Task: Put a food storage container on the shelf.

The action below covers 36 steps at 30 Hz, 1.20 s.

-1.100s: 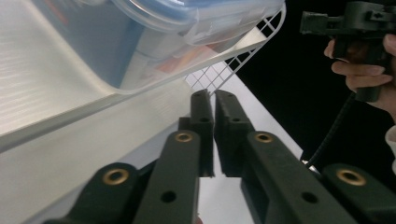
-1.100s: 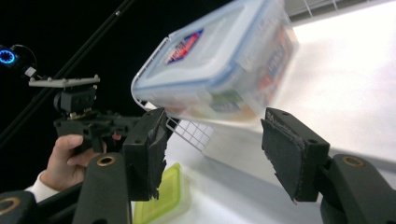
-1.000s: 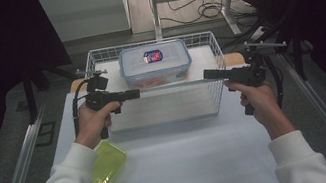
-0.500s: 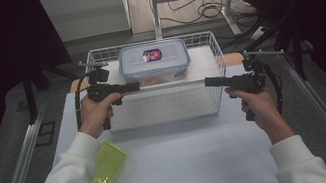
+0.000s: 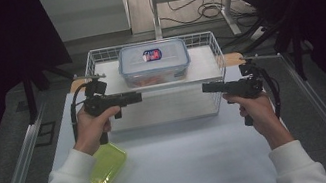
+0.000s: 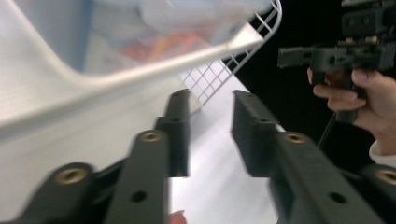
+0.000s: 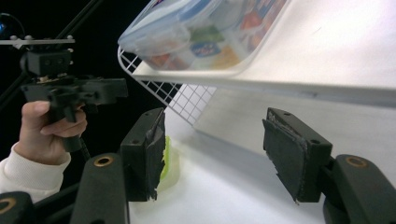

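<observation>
Wire basket (image 5: 216,57) sits at 12 o'clock on the bench (image 5: 189,168), lidded food box (image 5: 154,62) inside. Left gripper (image 5: 137,96) at the basket's 9 o'clock side; its fingers (image 6: 180,121) have just been opening, gap narrow, holding nothing. Right gripper (image 5: 205,87) at 3 o'clock, fingers (image 7: 292,149) wide, empty. Judgement: bring both in level and square to the basket's sides before closing, evenly.

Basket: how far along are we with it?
Done: the lidded box sits on the white board in the wire basket at the table's far edge. In hand: nothing; left claw and right claw face each other at the basket's sides, both open and empty, the left having just opened. Left: the green container lies untouched.
</observation>
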Motion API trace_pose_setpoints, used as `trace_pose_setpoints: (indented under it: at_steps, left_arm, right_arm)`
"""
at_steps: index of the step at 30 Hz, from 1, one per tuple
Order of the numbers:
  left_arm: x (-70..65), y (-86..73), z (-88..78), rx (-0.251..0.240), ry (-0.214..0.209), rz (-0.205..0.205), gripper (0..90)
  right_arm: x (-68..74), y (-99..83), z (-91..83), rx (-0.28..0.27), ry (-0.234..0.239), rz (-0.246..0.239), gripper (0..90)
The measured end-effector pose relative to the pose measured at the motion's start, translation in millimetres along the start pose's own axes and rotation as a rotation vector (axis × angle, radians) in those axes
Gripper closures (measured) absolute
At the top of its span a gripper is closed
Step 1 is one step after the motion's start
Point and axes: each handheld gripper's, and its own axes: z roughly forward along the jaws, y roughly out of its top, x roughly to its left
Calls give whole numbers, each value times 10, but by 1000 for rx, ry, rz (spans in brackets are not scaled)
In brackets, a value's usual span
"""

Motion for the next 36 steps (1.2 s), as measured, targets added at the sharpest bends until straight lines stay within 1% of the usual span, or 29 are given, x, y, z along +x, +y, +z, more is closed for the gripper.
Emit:
trace_pose_setpoints:
  at_steps: [1,2,3,5,6,7,8,9,10,12,15,16,17,18,19,20,21,23,24,25,26,28,29,30,31,34,36]
  left_arm:
    - [0,0,0,0,0,0,575]
    - [-33,-47,-21,-1,-4,3,548]
    - [-63,-96,-44,-3,-14,-3,548]
    - [-118,-201,-95,-10,-44,-15,495]
    - [-169,-299,-135,-8,-38,-3,456]
    - [-169,-299,-135,-8,-38,-3,442]
    - [-207,-424,-175,-3,-27,5,429]
    - [-207,-424,-175,-3,-27,5,419]
    - [-219,-478,-188,-3,-23,10,419]
    - [-242,-586,-202,7,1,29,398]
    - [-264,-757,-197,20,31,49,366]
    - [-267,-831,-188,27,38,54,354]
    - [-266,-873,-179,30,41,58,354]
    - [-259,-975,-155,47,51,69,343]
    - [-259,-975,-155,47,51,69,339]
    - [-258,-1018,-142,56,58,76,333]
    - [-257,-1057,-129,64,65,81,333]
    - [-247,-1146,-104,80,74,86,315]
    - [-247,-1146,-104,80,74,86,312]
    - [-238,-1202,-99,86,69,85,308]
    - [-238,-1202,-99,86,69,85,306]
    - [-226,-1273,-100,83,60,80,303]
    - [-221,-1297,-98,84,59,76,302]
    - [-214,-1345,-82,109,67,84,302]
    - [-214,-1345,-82,109,67,84,303]
    - [-209,-1417,-83,125,84,89,304]
    - [-201,-1457,-87,136,100,95,303]
  right_arm:
    - [6,-24,-1,1,2,-4,382]
    - [15,-51,-2,4,4,-6,381]
    - [15,-51,-2,4,4,-6,381]
    - [28,-111,-8,12,2,-15,377]
    - [38,-181,-17,24,2,-23,373]
    - [40,-209,-23,28,2,-27,372]
    - [43,-259,-32,34,0,-33,370]
    - [43,-259,-32,34,0,-33,370]
    - [42,-300,-38,38,0,-38,369]
    - [43,-385,-48,52,-8,-48,363]
    - [47,-534,-64,67,-16,-64,357]
    - [44,-631,-68,76,-9,-70,356]
    - [44,-631,-68,76,-9,-70,356]
    - [36,-713,-66,85,-11,-79,354]
    - [36,-713,-66,85,-11,-79,354]
    - [26,-794,-61,96,-13,-85,352]
    - [26,-794,-61,96,-13,-85,352]
    - [18,-896,-53,114,-18,-90,352]
    - [18,-896,-53,114,-18,-90,352]
    - [16,-963,-44,122,-18,-98,352]
    - [16,-963,-44,122,-18,-98,352]
    - [14,-1024,-37,131,-20,-110,352]
    - [23,-1070,-34,149,-30,-114,351]
    - [25,-1084,-32,155,-37,-124,348]
    - [33,-1099,-34,159,-42,-130,346]
    - [46,-1136,-43,161,-48,-140,344]
    - [56,-1179,-44,175,-57,-152,341]
